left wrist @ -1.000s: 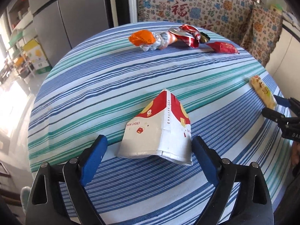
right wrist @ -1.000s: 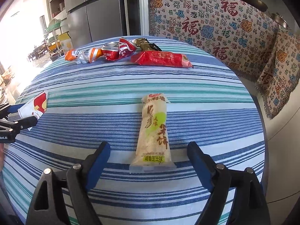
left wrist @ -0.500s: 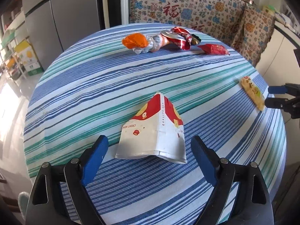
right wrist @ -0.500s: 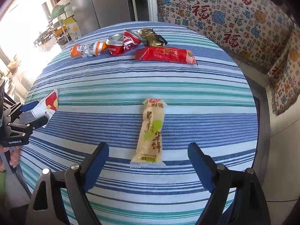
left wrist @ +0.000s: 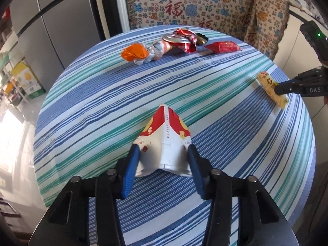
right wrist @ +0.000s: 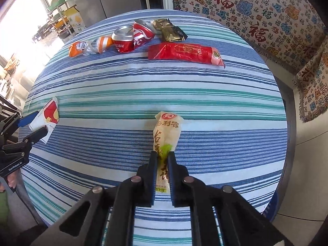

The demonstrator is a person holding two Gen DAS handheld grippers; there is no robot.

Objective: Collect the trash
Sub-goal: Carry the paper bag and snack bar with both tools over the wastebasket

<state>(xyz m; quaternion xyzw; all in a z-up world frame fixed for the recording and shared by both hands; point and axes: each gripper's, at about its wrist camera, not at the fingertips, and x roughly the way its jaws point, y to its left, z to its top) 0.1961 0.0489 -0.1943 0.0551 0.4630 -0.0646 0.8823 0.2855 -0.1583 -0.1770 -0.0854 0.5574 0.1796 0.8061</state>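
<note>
Worktop (right wrist: 205, 86): round, under a blue, green and white striped cloth; landmark for every entry below.

- Paper cup (left wrist: 164, 143): flattened, red and white, near the worktop's left edge. Left hand-held gripper (left wrist: 163, 160): jaws closing, narrow, blue pads against both sides of the cup.
- Yellow snack wrapper (right wrist: 167, 135): long, pale, near the worktop's front edge. Right hand-held gripper (right wrist: 163, 170): clamped tight on the wrapper's near half.
- Orange wrapper (right wrist: 82, 48): crumpled, at the worktop's far side.
- Red can (right wrist: 125, 39): crushed, far side, just beside the orange wrapper.
- Dark gold wrapper (right wrist: 170, 30): far edge, right of the can.
- Red wrapper (right wrist: 184, 53): long, flat, far side, just in front of the gold one.
</note>
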